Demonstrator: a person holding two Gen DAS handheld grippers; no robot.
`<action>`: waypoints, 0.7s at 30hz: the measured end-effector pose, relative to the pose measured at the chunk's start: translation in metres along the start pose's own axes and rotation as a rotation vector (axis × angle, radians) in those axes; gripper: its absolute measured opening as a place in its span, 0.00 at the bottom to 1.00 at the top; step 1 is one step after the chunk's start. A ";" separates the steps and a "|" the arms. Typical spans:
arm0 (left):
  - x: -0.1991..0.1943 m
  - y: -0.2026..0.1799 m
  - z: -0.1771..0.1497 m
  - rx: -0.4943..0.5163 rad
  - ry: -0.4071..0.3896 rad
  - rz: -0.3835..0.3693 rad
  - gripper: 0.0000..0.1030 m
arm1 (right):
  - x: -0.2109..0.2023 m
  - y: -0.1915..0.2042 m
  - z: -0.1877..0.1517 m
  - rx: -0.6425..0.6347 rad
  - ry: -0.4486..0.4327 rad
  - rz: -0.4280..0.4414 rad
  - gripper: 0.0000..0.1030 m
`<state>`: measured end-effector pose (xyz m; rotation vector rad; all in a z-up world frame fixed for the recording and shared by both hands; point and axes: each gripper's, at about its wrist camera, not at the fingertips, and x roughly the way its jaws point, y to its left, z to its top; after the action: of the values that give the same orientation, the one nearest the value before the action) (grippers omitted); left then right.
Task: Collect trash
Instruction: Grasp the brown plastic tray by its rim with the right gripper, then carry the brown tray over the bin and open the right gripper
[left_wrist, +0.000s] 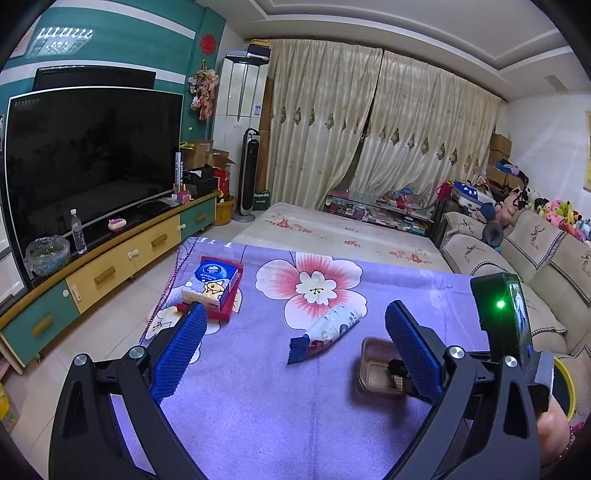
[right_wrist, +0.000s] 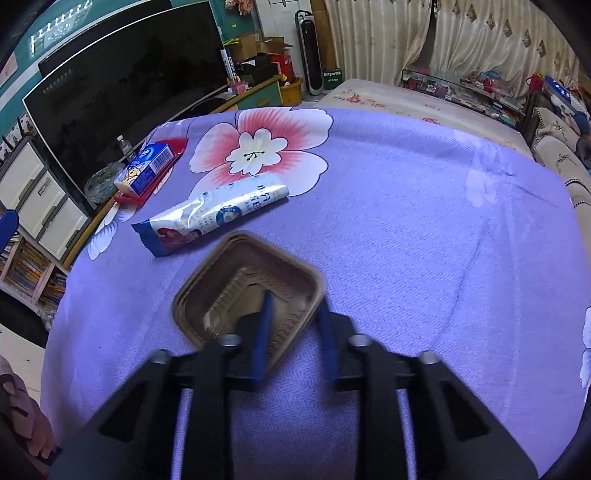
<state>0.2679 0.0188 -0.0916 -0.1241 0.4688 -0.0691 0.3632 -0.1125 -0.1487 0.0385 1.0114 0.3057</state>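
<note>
A brown plastic tray lies on the purple flowered cloth. My right gripper is closed on the tray's near right rim, one finger inside and one outside. The tray also shows in the left wrist view, partly behind my left gripper's right finger. A white and blue snack wrapper lies flat just beyond the tray; it also shows in the left wrist view. My left gripper is open and empty above the cloth, with the wrapper between its fingers' lines.
A blue tissue pack sits on a red tray at the cloth's far left. A TV and a low cabinet stand to the left. A sofa with toys stands to the right. A second covered table lies beyond.
</note>
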 end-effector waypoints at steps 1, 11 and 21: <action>0.001 -0.001 -0.001 0.001 0.003 -0.002 0.93 | -0.001 -0.001 0.000 0.008 -0.001 0.010 0.06; 0.005 -0.009 -0.005 0.024 0.020 -0.009 0.93 | -0.048 -0.031 -0.010 0.049 -0.079 0.008 0.04; 0.005 -0.014 -0.006 0.044 0.021 -0.013 0.93 | -0.150 -0.160 -0.073 0.273 -0.229 -0.187 0.04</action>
<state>0.2696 0.0035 -0.0973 -0.0837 0.4875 -0.0934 0.2656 -0.3141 -0.0912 0.2197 0.8163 -0.0102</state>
